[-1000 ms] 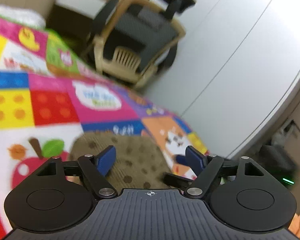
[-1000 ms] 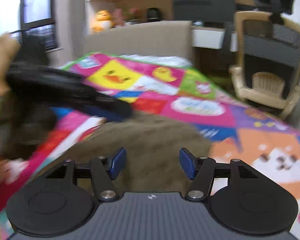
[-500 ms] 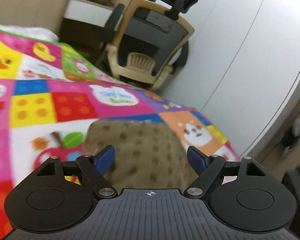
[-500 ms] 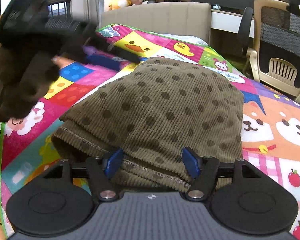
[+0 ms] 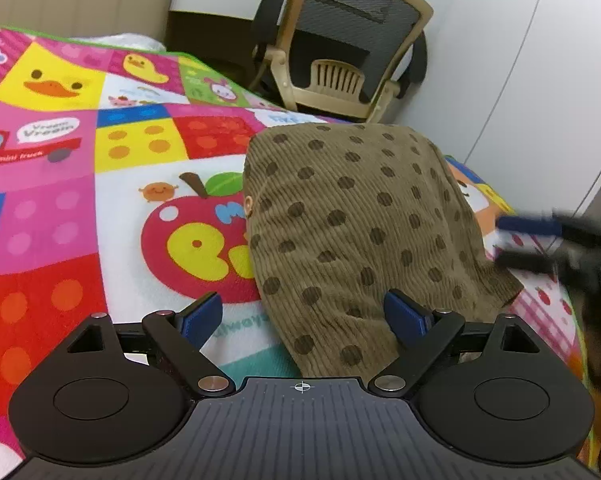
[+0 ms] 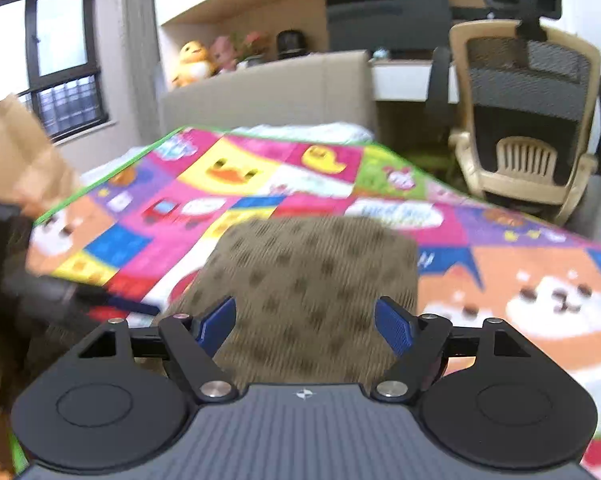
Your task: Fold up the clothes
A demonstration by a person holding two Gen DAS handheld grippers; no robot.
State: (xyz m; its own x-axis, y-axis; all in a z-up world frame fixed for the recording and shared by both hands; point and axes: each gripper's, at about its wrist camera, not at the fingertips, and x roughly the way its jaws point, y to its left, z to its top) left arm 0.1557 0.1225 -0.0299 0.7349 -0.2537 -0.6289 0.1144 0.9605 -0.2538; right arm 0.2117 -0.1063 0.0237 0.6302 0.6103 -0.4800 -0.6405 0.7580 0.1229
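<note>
Since the garment [image 5: 364, 232] lies folded flat on the bed [image 5: 60, 200], both grippers, left [image 5: 302, 320] and right [image 6: 305, 326], hover with jaws opening, gripping nothing.

Left wrist cam sits right behind its own fingers [image 5: 200, 320], tilted down at the dotted corduroy garment [image 5: 364, 216] from close up, facing the mesh office chair [image 5: 340, 40]. Right wrist cam looks lower and flatter across the same garment [image 6: 312, 272] toward the headboard [image 6: 268, 88]. Both catch the cartoon patchwork blanket [image 5: 60, 200], chair and bed end.
</note>
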